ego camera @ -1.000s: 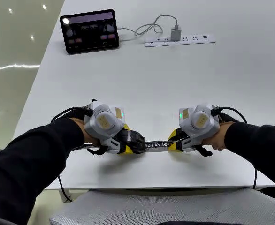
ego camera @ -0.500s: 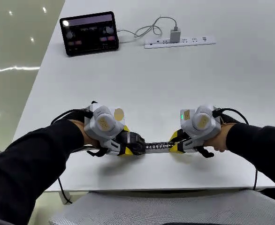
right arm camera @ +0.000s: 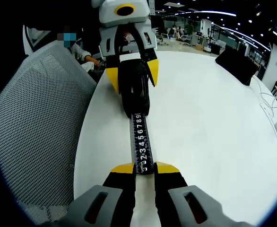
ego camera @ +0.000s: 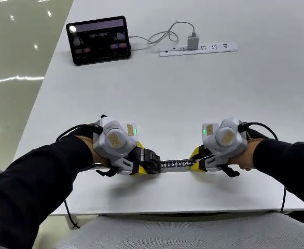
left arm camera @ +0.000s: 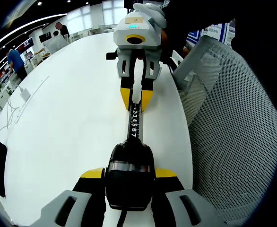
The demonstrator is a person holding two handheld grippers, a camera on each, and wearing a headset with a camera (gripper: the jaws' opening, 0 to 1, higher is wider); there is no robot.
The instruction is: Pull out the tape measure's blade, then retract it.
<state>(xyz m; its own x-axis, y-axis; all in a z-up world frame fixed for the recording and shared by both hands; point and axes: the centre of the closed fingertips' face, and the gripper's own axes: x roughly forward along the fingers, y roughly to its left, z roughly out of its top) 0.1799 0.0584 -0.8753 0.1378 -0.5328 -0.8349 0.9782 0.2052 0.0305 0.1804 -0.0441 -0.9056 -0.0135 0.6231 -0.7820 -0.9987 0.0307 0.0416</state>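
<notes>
Over the last 1 s I have drawn my right gripper a little further from my left gripper. The stretch of blade showing between the right gripper and the tape measure case is slightly longer. The headset has tipped, sliding the whole scene down a touch.

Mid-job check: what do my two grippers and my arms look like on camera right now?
The left gripper and right gripper both have rounded light-grey housings with tan patches and a small green light. Their fingers are dark with yellow tips. A black cable loops off the back of each. The person wears long black sleeves.
</notes>
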